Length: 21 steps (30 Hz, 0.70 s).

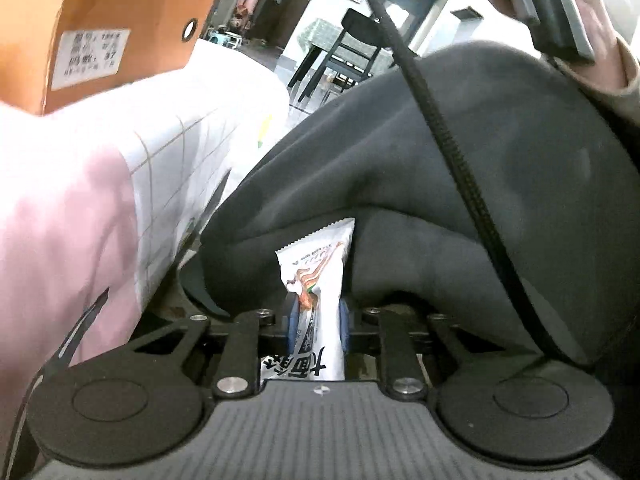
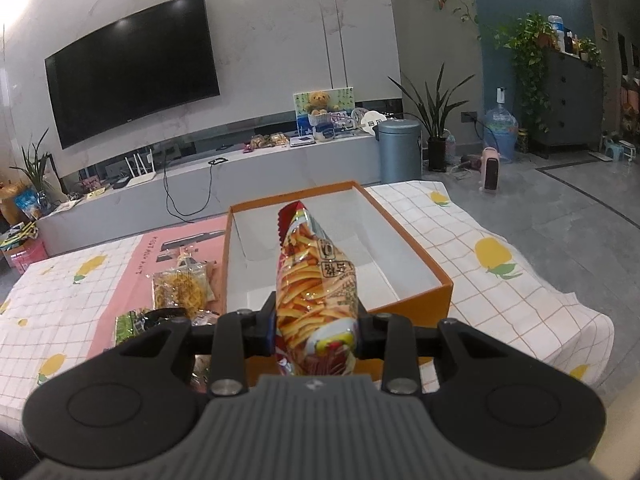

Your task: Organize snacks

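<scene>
My left gripper (image 1: 318, 330) is shut on a white snack packet (image 1: 320, 280) with a brown swirl print; it points away from the table towards my dark trousers. My right gripper (image 2: 316, 332) is shut on a red bag of fries-style snacks (image 2: 314, 292) and holds it upright over the near edge of the open orange box (image 2: 416, 240), whose white inside is bare. The same orange box (image 1: 120, 20) shows from outside at the upper left of the left wrist view. Loose snack packets (image 2: 180, 292) lie on the table left of the box.
The table has a white checked cloth with lemon prints (image 2: 492, 256) and a pink mat (image 2: 132, 272). A green packet (image 2: 130, 324) lies near the front left. My right hand with its cable (image 1: 440, 120) crosses the left wrist view. A TV bench stands behind.
</scene>
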### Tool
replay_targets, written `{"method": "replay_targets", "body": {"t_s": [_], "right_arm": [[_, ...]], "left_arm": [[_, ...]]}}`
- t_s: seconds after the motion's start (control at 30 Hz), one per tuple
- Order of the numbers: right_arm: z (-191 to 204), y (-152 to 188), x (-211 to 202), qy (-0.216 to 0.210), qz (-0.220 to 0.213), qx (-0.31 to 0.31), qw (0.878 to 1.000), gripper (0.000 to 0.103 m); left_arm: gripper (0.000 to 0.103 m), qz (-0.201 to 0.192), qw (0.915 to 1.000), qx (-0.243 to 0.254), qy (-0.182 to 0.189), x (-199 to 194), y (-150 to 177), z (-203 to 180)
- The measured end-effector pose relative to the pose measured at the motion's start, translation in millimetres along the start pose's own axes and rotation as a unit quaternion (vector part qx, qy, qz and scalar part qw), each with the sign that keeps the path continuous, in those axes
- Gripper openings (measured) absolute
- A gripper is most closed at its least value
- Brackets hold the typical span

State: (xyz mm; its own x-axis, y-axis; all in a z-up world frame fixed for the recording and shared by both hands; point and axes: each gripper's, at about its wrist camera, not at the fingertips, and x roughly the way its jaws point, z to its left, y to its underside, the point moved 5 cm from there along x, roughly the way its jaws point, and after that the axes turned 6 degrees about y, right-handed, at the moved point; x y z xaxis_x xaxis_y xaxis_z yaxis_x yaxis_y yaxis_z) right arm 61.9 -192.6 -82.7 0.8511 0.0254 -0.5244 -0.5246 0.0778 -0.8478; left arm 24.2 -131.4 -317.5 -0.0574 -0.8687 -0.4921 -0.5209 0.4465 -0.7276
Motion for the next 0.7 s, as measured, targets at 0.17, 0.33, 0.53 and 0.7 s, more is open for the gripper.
{"method": "replay_targets", "body": {"t_s": [0.17,0.33,0.53,0.7], "right_arm": [[2.9,0.5,-3.4,-0.006,-0.005,-0.002,1.0,0.032],[3.8,-0.1,-3.1,-0.009,-0.005,-0.005,1.0,0.032],[0.8,-0.7,-1.3,-0.009,-0.004,-0.005,1.0,0.032],[1.5,-1.3,-4.8,-0.014,-0.01,-0.004,1.0,0.032]], "left_arm": [[0.021,-0.013,0.9999,-0.01,-0.004,3.7,6.0,1.9],[0.019,-0.033,0.999,0.015,-0.024,-9.1,5.8,3.1],[0.016,-0.04,0.9984,0.023,-0.033,-22.6,3.3,3.7],[0.01,-0.028,0.9988,0.023,-0.033,-34.7,2.8,-4.3]]}}
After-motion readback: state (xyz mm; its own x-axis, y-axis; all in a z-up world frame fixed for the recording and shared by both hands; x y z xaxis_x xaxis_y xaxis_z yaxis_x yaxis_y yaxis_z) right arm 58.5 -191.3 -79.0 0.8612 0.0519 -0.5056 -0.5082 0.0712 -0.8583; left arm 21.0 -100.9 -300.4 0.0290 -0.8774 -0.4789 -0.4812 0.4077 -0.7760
